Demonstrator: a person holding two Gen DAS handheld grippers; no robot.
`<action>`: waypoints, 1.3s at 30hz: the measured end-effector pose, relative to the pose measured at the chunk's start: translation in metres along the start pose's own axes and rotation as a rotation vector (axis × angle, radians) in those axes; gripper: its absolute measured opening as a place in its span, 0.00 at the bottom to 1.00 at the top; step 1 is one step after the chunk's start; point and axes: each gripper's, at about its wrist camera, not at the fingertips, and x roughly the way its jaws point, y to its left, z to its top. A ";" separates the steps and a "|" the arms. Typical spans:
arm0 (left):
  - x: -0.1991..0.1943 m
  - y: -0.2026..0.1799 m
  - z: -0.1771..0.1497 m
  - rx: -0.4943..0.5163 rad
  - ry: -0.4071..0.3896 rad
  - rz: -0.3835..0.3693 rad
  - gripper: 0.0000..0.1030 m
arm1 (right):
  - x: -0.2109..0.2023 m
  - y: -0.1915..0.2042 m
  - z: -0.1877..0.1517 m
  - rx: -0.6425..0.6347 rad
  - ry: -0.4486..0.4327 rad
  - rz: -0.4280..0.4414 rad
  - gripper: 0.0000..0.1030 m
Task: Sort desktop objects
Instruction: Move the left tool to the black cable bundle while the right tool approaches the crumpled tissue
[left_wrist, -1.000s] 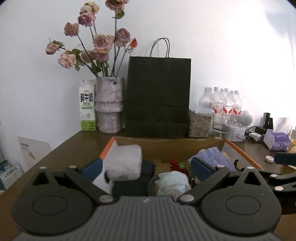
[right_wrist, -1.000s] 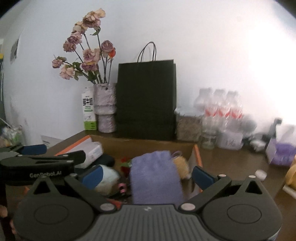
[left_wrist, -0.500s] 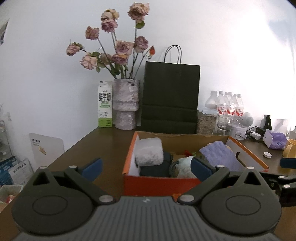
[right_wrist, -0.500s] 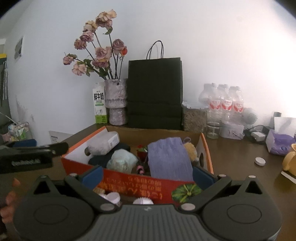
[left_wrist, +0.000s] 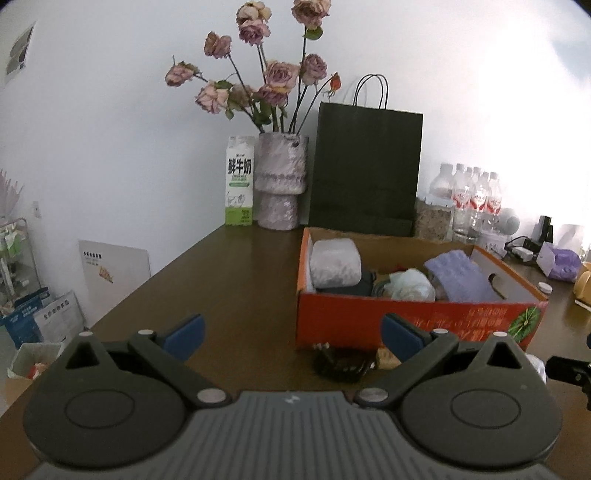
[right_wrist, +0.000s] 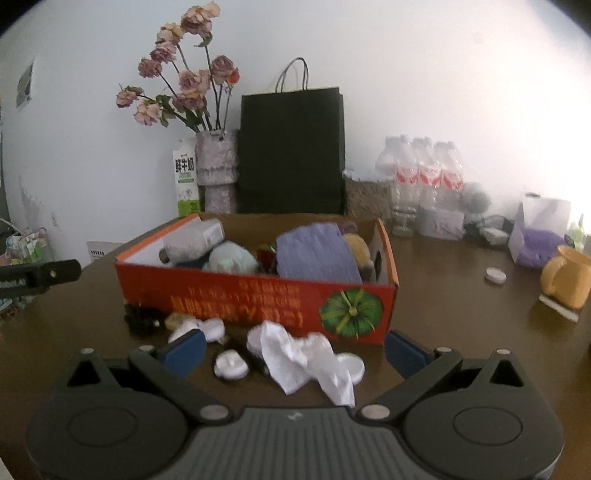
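Left wrist view: the left gripper (left_wrist: 291, 334) has its jaws wide apart and empty, hovering over the brown table (left_wrist: 229, 280). The orange box (left_wrist: 413, 317) sits right of middle, long side running left to right, open top up. Inside it I count a white packet (left_wrist: 335, 263), a pale bundle (left_wrist: 412, 284) and a purple cloth (left_wrist: 460, 275). A dark tangle (left_wrist: 340, 362) lies just at the box's near wall. The whole left part of the table is open up to its left edge.

Right wrist view: the right gripper (right_wrist: 293, 349) is spread wide too, gripping nothing. Near it lie a crumpled tissue (right_wrist: 306, 356) and at least two white round caps (right_wrist: 231, 363), all between the box's front wall and the near table edge. A yellow mug (right_wrist: 567, 275) stands near the right edge, with one more cap (right_wrist: 495, 275) on bare table beside it
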 end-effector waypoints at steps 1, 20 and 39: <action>0.000 0.002 -0.003 -0.001 0.007 0.001 1.00 | 0.000 -0.002 -0.004 0.004 0.004 -0.001 1.00; 0.029 -0.001 -0.017 0.035 0.108 0.004 1.00 | 0.030 -0.011 -0.013 0.031 0.084 -0.019 1.00; 0.080 -0.014 -0.013 0.067 0.202 -0.038 1.00 | 0.070 -0.002 0.001 -0.050 0.073 -0.041 0.72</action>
